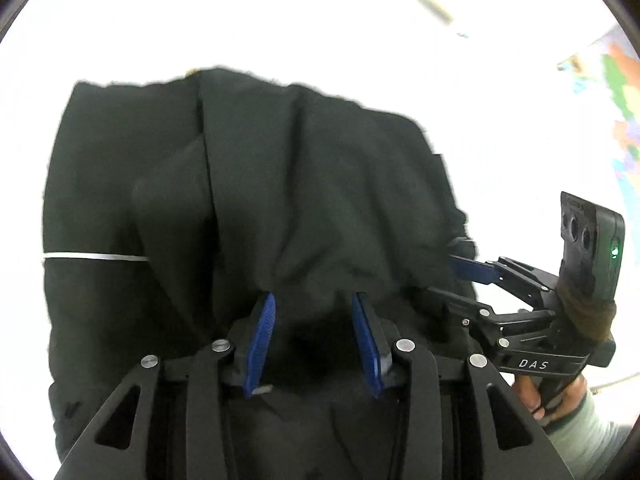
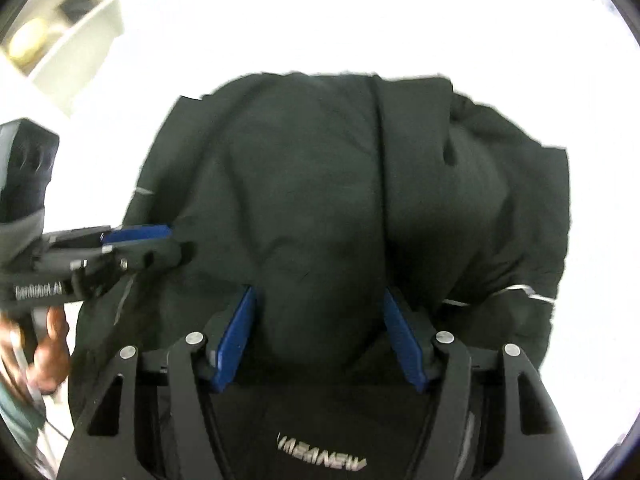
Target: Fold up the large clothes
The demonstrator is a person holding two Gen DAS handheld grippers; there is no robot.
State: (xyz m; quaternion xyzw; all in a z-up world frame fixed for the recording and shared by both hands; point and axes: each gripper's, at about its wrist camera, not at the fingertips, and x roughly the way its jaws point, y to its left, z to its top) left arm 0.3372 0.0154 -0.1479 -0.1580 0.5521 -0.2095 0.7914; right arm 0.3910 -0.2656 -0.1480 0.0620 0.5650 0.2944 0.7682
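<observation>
A large black garment (image 1: 248, 184) with thin white stripes lies bunched on a white table (image 1: 280, 20); it also shows in the right wrist view (image 2: 328, 184). My left gripper (image 1: 314, 300) is open, its blue pads straddling a raised fold near the garment's near edge. My right gripper (image 2: 320, 300) is open, its blue pads on either side of a bulge of black cloth. Each gripper shows in the other's view, the right one (image 1: 464, 256) at the cloth's right edge, the left one (image 2: 160, 240) at the cloth's left edge.
A coloured map or poster (image 1: 616, 92) lies at the far right. A pale shelf unit (image 2: 68, 40) with a yellowish object stands at the upper left of the right wrist view. The person's hands (image 1: 552, 396) hold the grips.
</observation>
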